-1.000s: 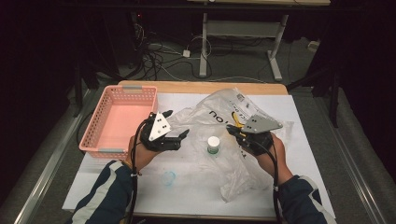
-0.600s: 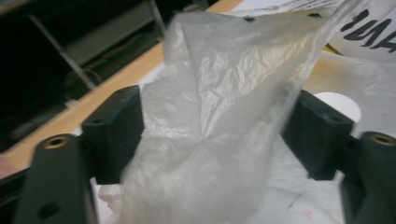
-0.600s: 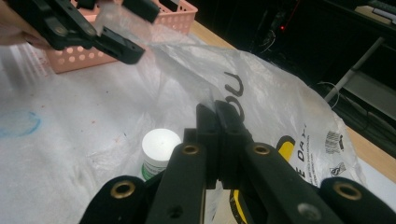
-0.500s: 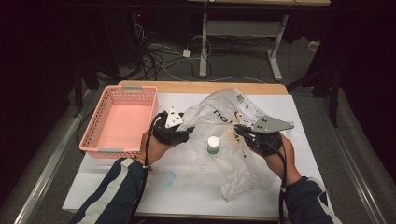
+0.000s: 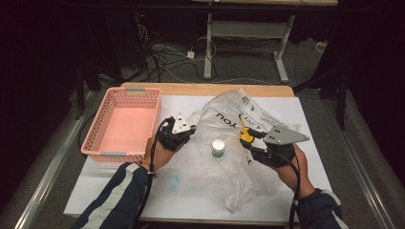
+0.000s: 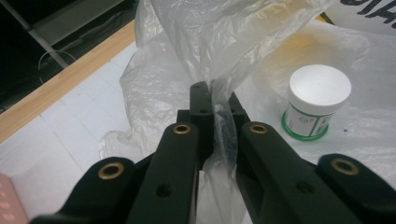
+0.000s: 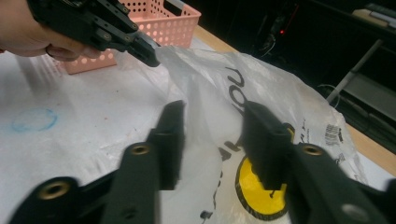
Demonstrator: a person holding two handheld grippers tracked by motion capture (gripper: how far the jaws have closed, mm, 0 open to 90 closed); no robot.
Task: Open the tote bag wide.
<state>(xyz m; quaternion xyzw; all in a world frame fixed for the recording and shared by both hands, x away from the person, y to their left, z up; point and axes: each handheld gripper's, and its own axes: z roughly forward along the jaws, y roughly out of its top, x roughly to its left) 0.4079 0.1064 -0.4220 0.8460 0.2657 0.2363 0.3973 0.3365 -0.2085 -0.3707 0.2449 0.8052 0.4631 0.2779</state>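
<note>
A crumpled clear plastic bag (image 5: pixel 229 117) with black lettering and a yellow mark lies on the white table cover. A small white-lidded jar (image 5: pixel 218 148) stands under its film. My left gripper (image 5: pixel 191 130) sits at the bag's left edge. Its jaws have just been closing, and in the left gripper view that gripper (image 6: pixel 212 93) is shut on a fold of the bag (image 6: pixel 224 42), with the jar (image 6: pixel 317 100) to the right. My right gripper (image 7: pixel 215 112) has just been opening. It stands open over the bag (image 7: pixel 261 88), whose film lies in the gap, unpinched.
An empty pink basket (image 5: pixel 95 143) stands at the table's left, beside the left hand. A blue circle mark (image 5: pixel 172 181) is drawn on the cover near the front. The wooden table edge (image 5: pixel 205 89) runs along the back.
The left gripper has moved right to the bag's edge and closed on the film. The right gripper's jaws have opened and shifted slightly right.
</note>
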